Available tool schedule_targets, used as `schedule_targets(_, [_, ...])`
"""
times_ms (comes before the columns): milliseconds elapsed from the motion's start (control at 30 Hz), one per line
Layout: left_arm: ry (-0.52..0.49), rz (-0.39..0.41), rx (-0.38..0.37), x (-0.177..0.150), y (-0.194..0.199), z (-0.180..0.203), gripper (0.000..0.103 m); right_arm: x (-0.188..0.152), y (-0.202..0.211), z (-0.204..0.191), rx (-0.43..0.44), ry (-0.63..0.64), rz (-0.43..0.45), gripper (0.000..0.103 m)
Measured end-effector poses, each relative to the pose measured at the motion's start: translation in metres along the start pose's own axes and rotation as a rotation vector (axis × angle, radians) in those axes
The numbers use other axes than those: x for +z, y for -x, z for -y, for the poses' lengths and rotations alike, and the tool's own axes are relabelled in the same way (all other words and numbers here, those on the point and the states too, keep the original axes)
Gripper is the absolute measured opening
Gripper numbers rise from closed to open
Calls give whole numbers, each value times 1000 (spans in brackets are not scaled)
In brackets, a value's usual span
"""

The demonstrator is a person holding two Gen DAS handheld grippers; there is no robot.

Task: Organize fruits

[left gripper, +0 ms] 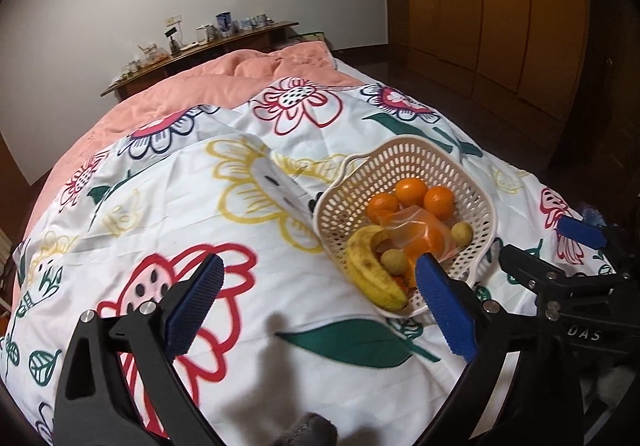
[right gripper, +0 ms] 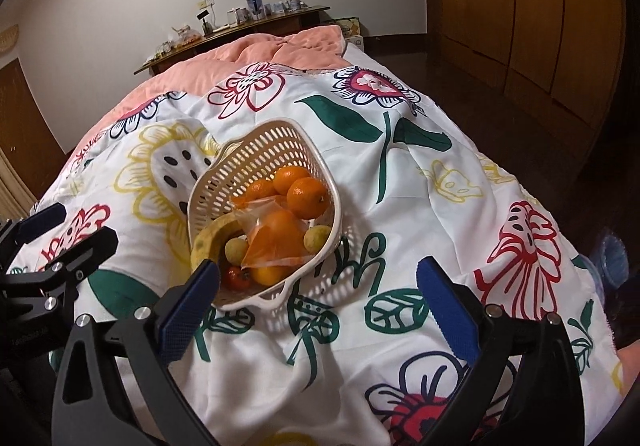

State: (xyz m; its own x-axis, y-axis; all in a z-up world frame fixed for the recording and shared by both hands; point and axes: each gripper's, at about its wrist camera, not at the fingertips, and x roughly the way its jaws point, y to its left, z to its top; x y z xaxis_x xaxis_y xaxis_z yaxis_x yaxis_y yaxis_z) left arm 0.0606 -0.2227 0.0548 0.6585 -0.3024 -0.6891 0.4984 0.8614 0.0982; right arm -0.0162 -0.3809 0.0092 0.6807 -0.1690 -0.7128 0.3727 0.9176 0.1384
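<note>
A cream perforated basket [left gripper: 340, 205] lies tilted on the flowered quilt. It holds oranges [left gripper: 412, 191], a spotted banana [left gripper: 368, 270], small yellow-green round fruits [left gripper: 394, 261] and a clear bag [left gripper: 420, 234] with an orange in it. My left gripper [left gripper: 320, 266] stands open just left of the basket's near end, nothing between its blue pads. My right gripper [left gripper: 548, 242] shows open on the basket's right. In the right wrist view the basket [right gripper: 256, 149], oranges [right gripper: 306, 195], banana [right gripper: 208, 238], bag [right gripper: 276, 242] and a red fruit [right gripper: 236, 278] lie ahead-left. The right gripper [right gripper: 318, 272] is open and empty, the left gripper [right gripper: 72, 230] beside it.
The quilt [left gripper: 280, 326] covers a bed, with a pink blanket [left gripper: 240, 81] bunched at the far end. A cluttered wooden sideboard [left gripper: 208, 49] stands against the wall behind. Wooden wardrobe doors [left gripper: 500, 5] and dark floor run along the right. A bluish plastic thing [right gripper: 612, 254] lies at the bed's right edge.
</note>
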Motion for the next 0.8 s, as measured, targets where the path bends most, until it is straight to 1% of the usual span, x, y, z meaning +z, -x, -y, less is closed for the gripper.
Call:
schedule_targets(333, [-16, 10, 51, -13, 12, -5, 98, -13, 5, -26, -16, 129, -24, 98])
schedule_targets(433, [-18, 10, 64, -13, 14, -6, 100, -15, 7, -32, -28, 158, -22, 98])
schedule_targets(567, [-30, 8, 91, -15, 17, -6, 100, -14, 11, -36, -34, 167, -14, 98])
schedule_targets(800, [-41, 14, 102, -17, 20, -6, 100, -16, 11, -38, -39, 172, -15, 98])
